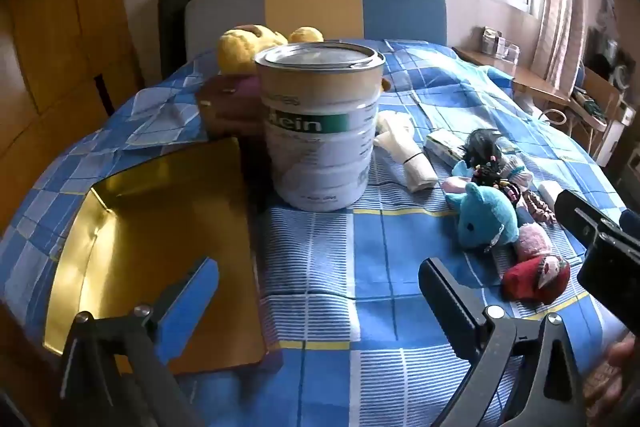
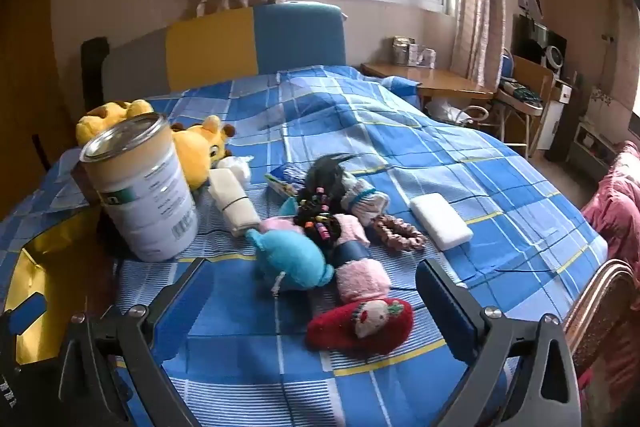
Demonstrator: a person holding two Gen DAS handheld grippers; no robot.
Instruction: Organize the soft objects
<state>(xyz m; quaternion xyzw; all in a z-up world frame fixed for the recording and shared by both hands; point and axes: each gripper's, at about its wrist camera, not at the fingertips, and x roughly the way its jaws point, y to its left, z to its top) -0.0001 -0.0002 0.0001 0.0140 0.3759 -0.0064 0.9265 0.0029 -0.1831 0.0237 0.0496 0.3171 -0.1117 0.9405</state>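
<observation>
Soft items lie in a heap on the blue checked bedspread (image 2: 460, 163): a turquoise plush (image 2: 290, 259) (image 1: 486, 217), a red slipper-like piece with a doll face (image 2: 360, 323) (image 1: 536, 279), a pink fuzzy roll (image 2: 362, 281), rolled socks (image 2: 366, 201), a scrunchie (image 2: 400, 233) and a white sponge (image 2: 440, 221). A yellow plush (image 2: 200, 151) (image 1: 248, 43) lies behind the tall can (image 1: 320, 123) (image 2: 142, 187). My right gripper (image 2: 316, 291) hangs open over the heap, touching nothing. My left gripper (image 1: 320, 287) is open beside the gold tin tray (image 1: 152, 247), holding nothing.
A rolled white cloth (image 1: 408, 157) and a small packet (image 1: 442, 145) lie right of the can. A dark box (image 1: 232, 107) sits behind the can. The padded headboard (image 1: 312, 7) closes the far end. A wooden desk (image 2: 432, 79) and cluttered shelves stand by the window on the right.
</observation>
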